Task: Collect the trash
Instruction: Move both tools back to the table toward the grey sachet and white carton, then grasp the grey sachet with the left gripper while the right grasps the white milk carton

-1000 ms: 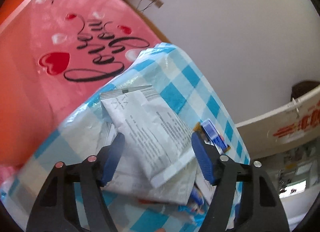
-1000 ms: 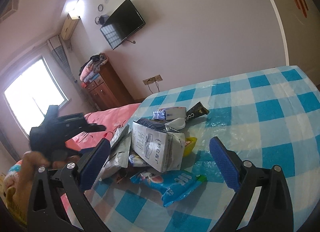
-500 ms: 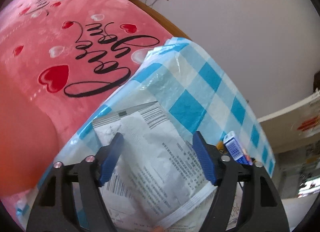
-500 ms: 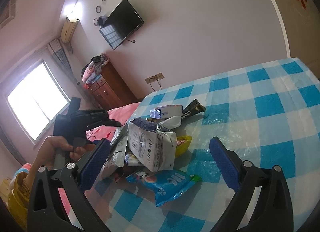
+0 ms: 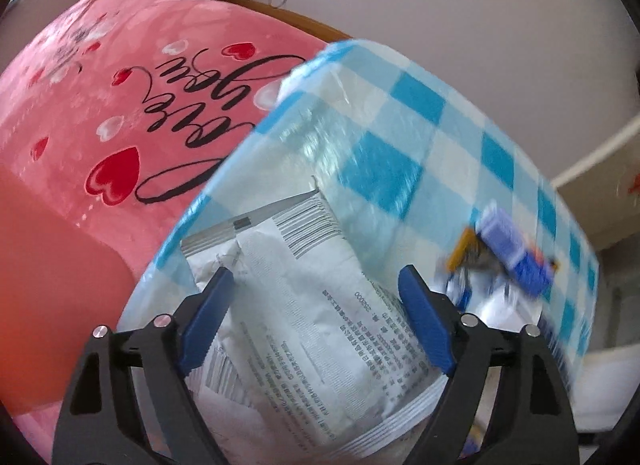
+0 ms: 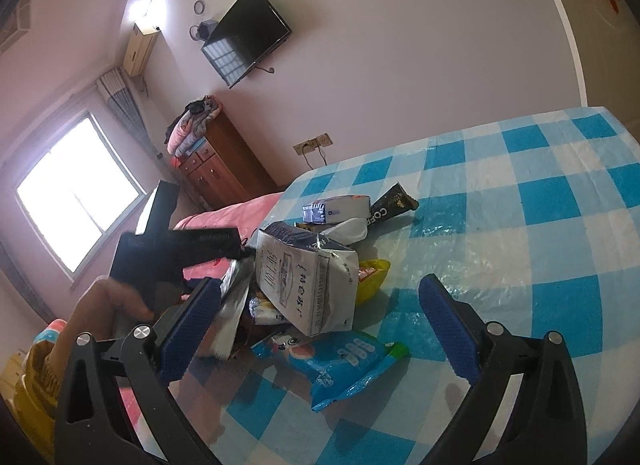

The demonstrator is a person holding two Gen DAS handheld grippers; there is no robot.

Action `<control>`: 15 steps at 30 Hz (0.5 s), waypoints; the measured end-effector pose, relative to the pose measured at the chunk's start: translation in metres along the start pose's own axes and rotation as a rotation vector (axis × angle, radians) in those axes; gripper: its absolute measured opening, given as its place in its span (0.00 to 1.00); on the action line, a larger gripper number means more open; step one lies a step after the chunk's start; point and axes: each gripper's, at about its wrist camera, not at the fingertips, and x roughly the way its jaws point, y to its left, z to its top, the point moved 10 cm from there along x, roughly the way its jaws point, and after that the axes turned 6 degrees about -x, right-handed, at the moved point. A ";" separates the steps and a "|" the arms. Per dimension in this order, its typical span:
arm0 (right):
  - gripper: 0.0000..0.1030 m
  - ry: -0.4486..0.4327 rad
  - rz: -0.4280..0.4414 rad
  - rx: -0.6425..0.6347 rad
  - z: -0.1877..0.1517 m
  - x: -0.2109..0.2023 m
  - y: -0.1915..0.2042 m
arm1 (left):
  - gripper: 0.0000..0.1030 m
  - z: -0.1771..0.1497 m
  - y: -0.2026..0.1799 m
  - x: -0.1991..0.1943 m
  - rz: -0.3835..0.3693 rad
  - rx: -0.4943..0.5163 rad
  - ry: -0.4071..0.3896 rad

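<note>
The left gripper points down over the white packet, jaws opening astride it, its length probably running along them; the right gripper hangs open farther off.

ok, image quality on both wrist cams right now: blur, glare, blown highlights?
Left wrist view: motion smear on the blue carton at right; the white printed packet stays readable. Right wrist view: sharp, but the window is blown out and glare sits on the checkered tablecloth.
</note>
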 end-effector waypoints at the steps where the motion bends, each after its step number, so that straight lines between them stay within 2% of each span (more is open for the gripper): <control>1: 0.95 0.000 -0.001 -0.002 0.000 0.000 0.000 | 0.80 -0.005 -0.002 -0.002 -0.002 0.019 -0.003; 6: 0.95 0.002 -0.004 -0.006 0.000 -0.001 -0.003 | 0.78 -0.048 -0.019 -0.016 -0.042 0.149 0.003; 11: 0.95 0.009 -0.013 -0.004 0.002 -0.001 -0.009 | 0.78 -0.093 -0.035 -0.032 -0.134 0.274 0.017; 13: 0.95 0.015 -0.026 0.000 0.001 0.000 -0.014 | 0.78 -0.103 -0.038 -0.044 -0.188 0.303 0.000; 15: 0.95 0.035 -0.036 0.016 -0.003 0.004 -0.019 | 0.78 -0.107 -0.038 -0.056 -0.206 0.321 -0.028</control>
